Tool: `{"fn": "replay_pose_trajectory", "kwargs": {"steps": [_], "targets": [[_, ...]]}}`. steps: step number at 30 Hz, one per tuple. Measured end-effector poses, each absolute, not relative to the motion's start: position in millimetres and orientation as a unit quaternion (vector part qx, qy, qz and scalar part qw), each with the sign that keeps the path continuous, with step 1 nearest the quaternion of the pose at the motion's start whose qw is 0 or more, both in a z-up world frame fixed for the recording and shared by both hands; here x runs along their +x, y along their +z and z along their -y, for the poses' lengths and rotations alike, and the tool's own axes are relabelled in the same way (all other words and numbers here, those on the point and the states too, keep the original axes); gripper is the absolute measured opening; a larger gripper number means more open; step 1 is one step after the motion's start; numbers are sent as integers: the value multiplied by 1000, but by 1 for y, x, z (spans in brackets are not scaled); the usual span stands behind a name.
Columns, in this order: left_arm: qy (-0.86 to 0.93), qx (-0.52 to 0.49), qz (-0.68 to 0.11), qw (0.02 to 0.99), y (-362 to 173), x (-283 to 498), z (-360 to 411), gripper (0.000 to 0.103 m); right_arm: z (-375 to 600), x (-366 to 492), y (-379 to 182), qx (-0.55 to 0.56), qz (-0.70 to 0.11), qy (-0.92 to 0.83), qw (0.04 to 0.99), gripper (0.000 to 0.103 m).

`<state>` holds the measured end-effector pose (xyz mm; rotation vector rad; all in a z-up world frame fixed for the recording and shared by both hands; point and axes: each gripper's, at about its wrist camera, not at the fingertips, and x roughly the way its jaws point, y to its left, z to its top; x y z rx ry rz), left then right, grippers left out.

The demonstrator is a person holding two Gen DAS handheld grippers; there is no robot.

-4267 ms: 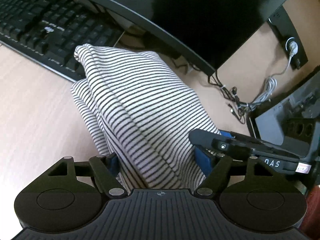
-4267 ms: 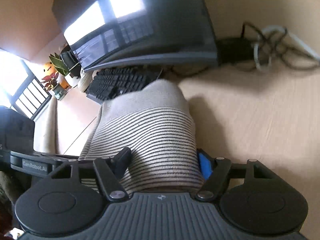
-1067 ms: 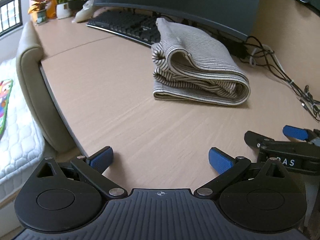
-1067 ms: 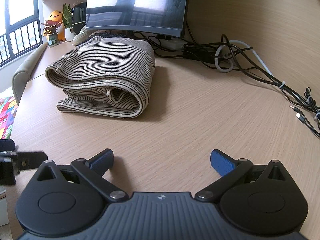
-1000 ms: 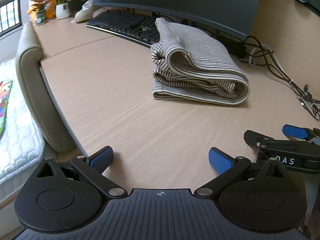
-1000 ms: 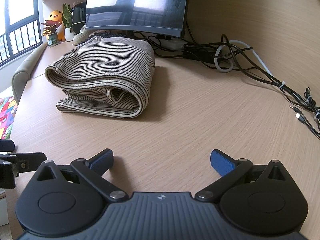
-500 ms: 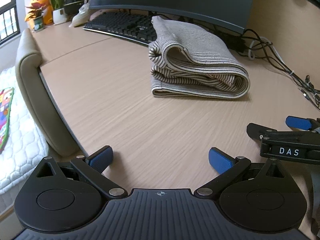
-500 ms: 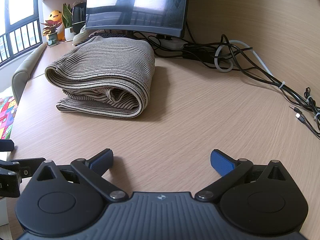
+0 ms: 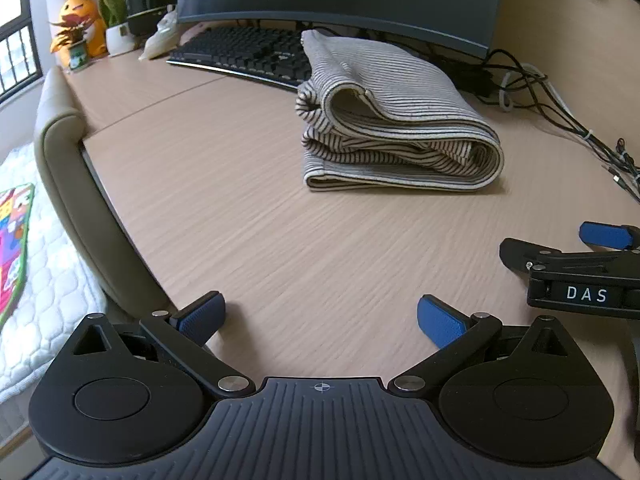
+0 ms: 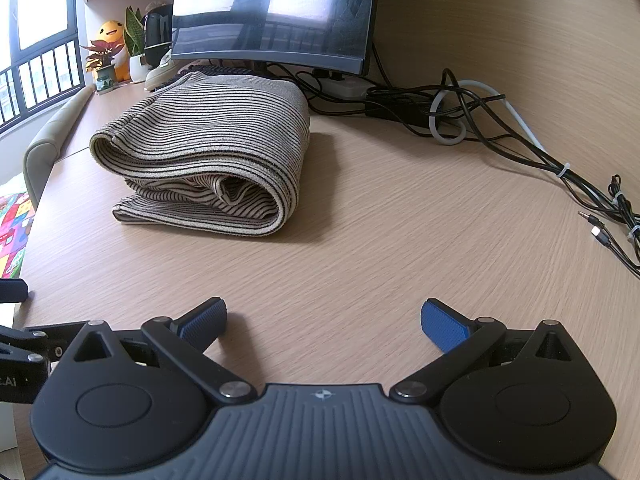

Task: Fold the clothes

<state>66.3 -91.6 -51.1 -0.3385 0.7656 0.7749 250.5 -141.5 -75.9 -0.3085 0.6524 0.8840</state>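
The wood-grain bench [image 9: 248,184] carried everything in sight. One curved monitor [image 10: 276,12] stood at its far edge, and one dark keyboard [image 9: 244,50] lay before it, shown plainly in the left wrist view and almost hidden behind cloth in the right. One folded striped garment [image 9: 396,128] lay on the bench in front of the monitor, its far end over the keyboard's right end, layered edges facing the near side and a rounded fold on the right. A tangle of cables [image 10: 472,116] ran along the bench to the garment's right; the right wrist view showed its white loop and loose plugs more fully.

In the far left corner stood two pots holding plants: one green pot with a red-leaved plant [image 10: 102,62] and one white pot with upright green leaves [image 9: 114,24], beside one orange figurine [image 9: 78,12].

Two sets of tongs hung near the bench's front edge, well apart from the garment. The left tongs [image 9: 320,318] were spread wide and held nothing; the right tongs [image 10: 324,320] were likewise spread and held nothing.
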Motion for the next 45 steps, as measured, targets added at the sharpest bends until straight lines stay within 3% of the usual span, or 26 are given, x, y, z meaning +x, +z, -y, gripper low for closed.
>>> {"fn": "replay_pose_trajectory", "kwargs": {"steps": [45], "targets": [[375, -154, -357, 842, -53, 65, 95, 103, 141, 250, -76, -146, -308, 418, 842, 103]]}}
